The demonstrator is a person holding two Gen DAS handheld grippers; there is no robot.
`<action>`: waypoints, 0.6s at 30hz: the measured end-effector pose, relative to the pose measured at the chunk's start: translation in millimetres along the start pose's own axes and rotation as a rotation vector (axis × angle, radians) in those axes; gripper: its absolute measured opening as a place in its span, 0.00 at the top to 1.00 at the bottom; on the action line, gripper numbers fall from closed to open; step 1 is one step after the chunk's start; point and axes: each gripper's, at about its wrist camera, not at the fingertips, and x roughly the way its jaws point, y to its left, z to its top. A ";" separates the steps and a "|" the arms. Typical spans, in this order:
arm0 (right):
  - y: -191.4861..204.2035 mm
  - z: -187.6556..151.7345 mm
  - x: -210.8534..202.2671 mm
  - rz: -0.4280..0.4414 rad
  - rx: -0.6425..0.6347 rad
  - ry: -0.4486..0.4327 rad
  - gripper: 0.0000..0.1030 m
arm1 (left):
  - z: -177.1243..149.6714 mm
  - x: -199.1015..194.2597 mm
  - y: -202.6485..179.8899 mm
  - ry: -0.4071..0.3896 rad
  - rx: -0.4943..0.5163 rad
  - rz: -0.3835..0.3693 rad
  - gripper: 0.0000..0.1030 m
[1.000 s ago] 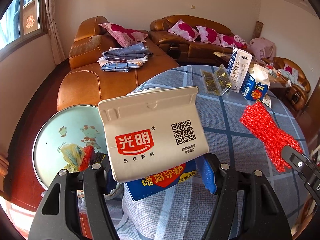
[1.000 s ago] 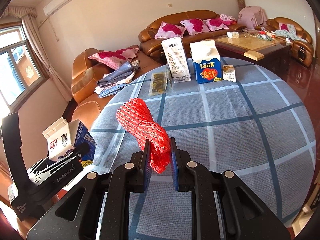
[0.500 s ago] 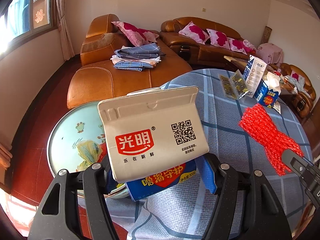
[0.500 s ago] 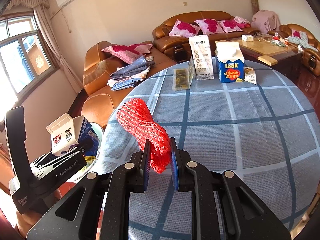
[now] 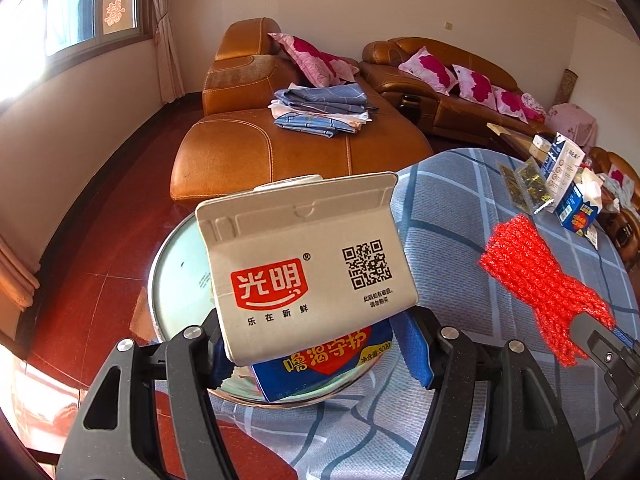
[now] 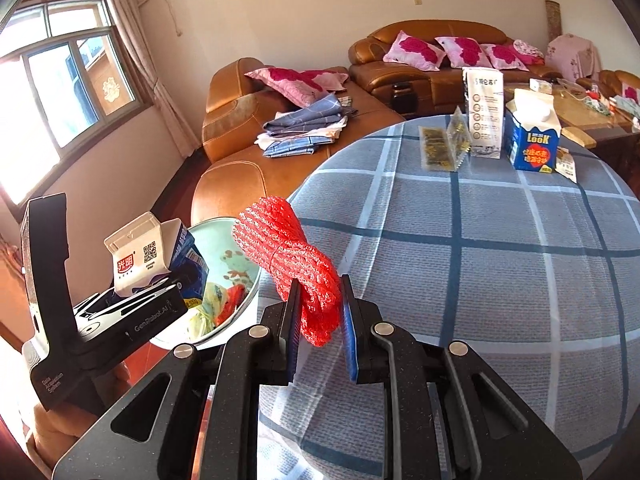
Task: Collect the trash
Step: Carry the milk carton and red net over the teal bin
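My left gripper [image 5: 320, 356] is shut on a blue and white milk carton [image 5: 308, 268] and holds it over a round pale-green bin [image 5: 176, 272] beside the table; the carton also shows in the right wrist view [image 6: 140, 256]. My right gripper [image 6: 318, 320] is shut on a red foam net [image 6: 292, 260], held above the table's left edge near the bin [image 6: 224, 256]. The net also shows in the left wrist view [image 5: 540, 280]. The bin holds a yellow bag and red scraps [image 6: 216, 308].
The round table has a blue plaid cloth [image 6: 500, 248]. At its far side stand a blue LOOK carton [image 6: 532, 140], a tall white carton [image 6: 482, 116], clear snack packets [image 6: 444, 144] and a small wrapper [image 6: 568, 164]. Brown leather sofas [image 6: 248, 168] with folded clothes stand behind.
Both grippers have moved left off the table toward the bin with their loads. The carton now hangs over the bin, and the net is at the table's edge.
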 end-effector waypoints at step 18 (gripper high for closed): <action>55.0 15.1 44.4 0.057 -0.078 0.033 0.82 | 4.2 19.9 52.3 0.033 -0.059 0.070 0.37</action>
